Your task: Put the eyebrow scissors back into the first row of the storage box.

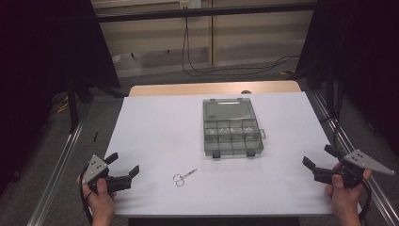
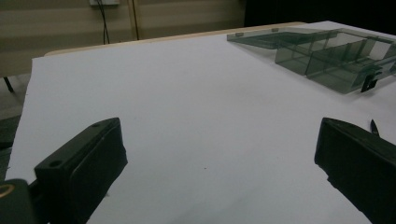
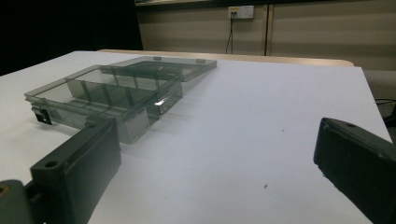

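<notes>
High view overhead; gripper views low, sharing organizer box (image 1: 232,127).

White-topped table with a box and scissors

The table (image 1: 155,117) carried a white sheet, its wooden edge showing at the far side. A clear compartment box (image 1: 231,128) lay open near the middle, lid folded back flat. Small scissors (image 1: 183,176) lay nearer the front, well apart from the box.
</notes>
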A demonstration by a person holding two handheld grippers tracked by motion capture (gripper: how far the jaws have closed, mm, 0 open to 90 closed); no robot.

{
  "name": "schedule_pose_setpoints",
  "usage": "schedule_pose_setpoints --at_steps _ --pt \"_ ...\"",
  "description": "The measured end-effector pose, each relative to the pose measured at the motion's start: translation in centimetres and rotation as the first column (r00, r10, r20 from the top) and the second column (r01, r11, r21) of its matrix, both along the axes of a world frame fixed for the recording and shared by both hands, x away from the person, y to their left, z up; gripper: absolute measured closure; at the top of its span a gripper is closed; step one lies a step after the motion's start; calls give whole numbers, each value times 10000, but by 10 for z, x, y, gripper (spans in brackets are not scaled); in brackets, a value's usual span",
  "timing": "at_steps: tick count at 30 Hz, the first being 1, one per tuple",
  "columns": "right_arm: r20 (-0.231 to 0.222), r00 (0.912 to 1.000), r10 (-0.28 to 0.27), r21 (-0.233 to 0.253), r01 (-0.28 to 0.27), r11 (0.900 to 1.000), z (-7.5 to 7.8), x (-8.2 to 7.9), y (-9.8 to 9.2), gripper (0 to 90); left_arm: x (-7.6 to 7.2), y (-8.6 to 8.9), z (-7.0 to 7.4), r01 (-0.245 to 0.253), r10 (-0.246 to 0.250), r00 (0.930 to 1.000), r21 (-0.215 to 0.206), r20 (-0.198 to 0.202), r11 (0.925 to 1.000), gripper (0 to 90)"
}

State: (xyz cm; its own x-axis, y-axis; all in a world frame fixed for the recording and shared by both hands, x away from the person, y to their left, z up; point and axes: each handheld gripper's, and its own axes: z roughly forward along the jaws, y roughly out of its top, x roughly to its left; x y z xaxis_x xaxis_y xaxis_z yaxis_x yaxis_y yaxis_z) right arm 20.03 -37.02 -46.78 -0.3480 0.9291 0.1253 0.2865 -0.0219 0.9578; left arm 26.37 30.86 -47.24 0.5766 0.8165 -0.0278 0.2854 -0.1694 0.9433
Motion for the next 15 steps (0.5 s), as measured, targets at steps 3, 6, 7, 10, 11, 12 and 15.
schedule_pose_setpoints --at_steps 3,6,7,10,11,12,15 --pt "145 9997 197 -25 -197 9998 0 -2 2 2 1 0 2 154 -153 9999 153 -58 9998 16" --pt "259 9991 327 -112 -324 9994 0 -2 3 0 1 -3 7 199 -198 9998 146 -75 9997 16" --pt "259 9991 327 -112 -324 9994 0 -2 3 0 1 -3 7 199 -198 9998 146 -75 9997 14" --pt "153 9986 511 -566 -502 9971 0 -1 7 2 2 -11 13 261 -258 9996 310 -111 9992 13" --pt "170 9983 554 -643 -542 9965 0 -1 8 3 2 -14 15 264 -260 9996 381 -123 9989 13" --pt "183 9983 548 -694 -534 9962 -1 -2 9 2 3 -16 16 300 -294 9995 452 -121 9985 13" --pt "147 9981 599 -714 -587 9957 -1 -2 9 5 6 -25 21 462 -451 9987 485 -237 9978 12"
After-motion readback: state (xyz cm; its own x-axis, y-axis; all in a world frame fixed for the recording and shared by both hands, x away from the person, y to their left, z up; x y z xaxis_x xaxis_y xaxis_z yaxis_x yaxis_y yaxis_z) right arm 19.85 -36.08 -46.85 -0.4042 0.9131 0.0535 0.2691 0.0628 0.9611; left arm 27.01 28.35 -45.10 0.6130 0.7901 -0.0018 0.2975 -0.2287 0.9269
